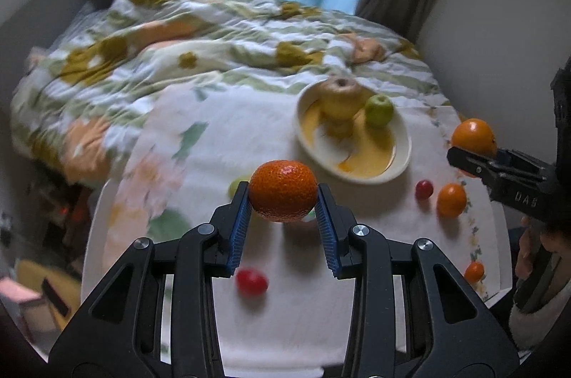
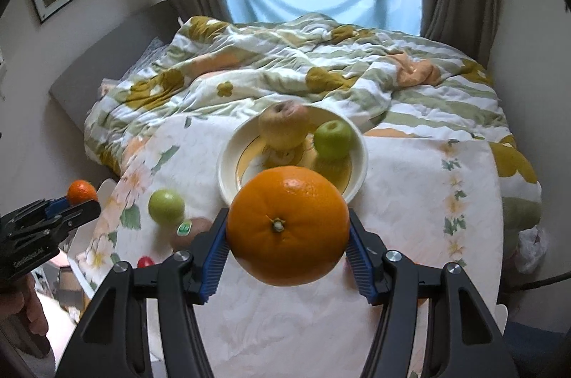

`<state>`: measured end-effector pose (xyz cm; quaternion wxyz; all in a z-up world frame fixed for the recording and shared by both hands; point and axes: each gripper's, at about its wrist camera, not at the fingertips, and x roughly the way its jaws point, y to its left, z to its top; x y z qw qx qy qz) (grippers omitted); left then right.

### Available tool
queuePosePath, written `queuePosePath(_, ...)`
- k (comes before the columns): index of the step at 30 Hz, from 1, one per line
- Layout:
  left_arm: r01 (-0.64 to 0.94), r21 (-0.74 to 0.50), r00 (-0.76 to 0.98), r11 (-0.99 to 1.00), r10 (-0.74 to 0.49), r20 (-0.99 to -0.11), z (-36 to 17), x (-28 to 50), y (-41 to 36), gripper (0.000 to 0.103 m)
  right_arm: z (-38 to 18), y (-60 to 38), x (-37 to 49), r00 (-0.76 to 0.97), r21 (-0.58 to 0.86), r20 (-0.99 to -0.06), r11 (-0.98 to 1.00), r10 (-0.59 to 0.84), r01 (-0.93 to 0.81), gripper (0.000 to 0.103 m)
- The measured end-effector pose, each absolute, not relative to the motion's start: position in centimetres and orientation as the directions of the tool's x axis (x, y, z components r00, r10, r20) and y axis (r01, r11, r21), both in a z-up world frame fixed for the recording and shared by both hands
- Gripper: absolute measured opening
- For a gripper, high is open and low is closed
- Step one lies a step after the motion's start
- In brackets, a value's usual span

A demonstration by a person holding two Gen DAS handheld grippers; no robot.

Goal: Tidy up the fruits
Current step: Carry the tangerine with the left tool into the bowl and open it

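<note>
My left gripper [image 1: 282, 199] is shut on a small mandarin [image 1: 283, 190] and holds it above the table. My right gripper [image 2: 287, 228] is shut on a large orange [image 2: 287, 225], also held above the table. A cream bowl [image 1: 403, 142] with a yellow inside holds a yellowish apple [image 1: 339, 97] and a small green apple [image 1: 379, 110]; the bowl [image 2: 358, 164] also shows in the right wrist view. Each gripper shows in the other's view: the right one [image 1: 471, 146] and the left one [image 2: 80, 196].
Loose on the floral tablecloth [image 1: 214, 146]: two red fruits [image 1: 251, 281] [image 1: 424, 189], two small oranges [image 1: 451, 199] [image 1: 474, 271], a green fruit [image 2: 166, 206] and a kiwi with a sticker [image 2: 192, 230]. A bed with a rumpled quilt [image 2: 285, 64] lies behind the table.
</note>
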<state>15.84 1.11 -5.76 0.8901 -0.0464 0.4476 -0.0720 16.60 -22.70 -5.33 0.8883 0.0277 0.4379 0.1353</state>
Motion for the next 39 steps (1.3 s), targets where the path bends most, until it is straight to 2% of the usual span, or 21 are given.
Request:
queuePosePath(8, 0.234, -0.178, 0.527, 0.956, -0.278, -0.803, -7.1, 22.9, -1.8, 0.043, -5.9, -24.3, 18.6, 0.585, 0.171, -0.789, 0.982, 0.189, -0.086, 0.056)
queuePosePath(16, 0.313, -0.191, 0.437, 0.930, -0.320, -0.841, -10.2, 28.4, -3.6, 0.043, -7.1, -25.2, 20.3, 0.577, 0.182, -0.805, 0.983, 0.142, 0.012, 0.056)
queuePosePath(26, 0.386, -0.140, 0.340, 0.912, -0.282, -0.897, -14.8, 32.5, -5.6, 0.043, -8.7, -25.1, 21.7, 0.564, 0.174, -0.819, 0.982, 0.105, 0.070, 0.056)
queuePosePath(39, 0.478, -0.050, 0.315, 0.877, -0.224, -0.922, -16.2, 33.4, -8.0, 0.044, -9.5, -25.2, 22.5, 0.561, 0.180, -0.823, 0.977, 0.085, 0.116, 0.056)
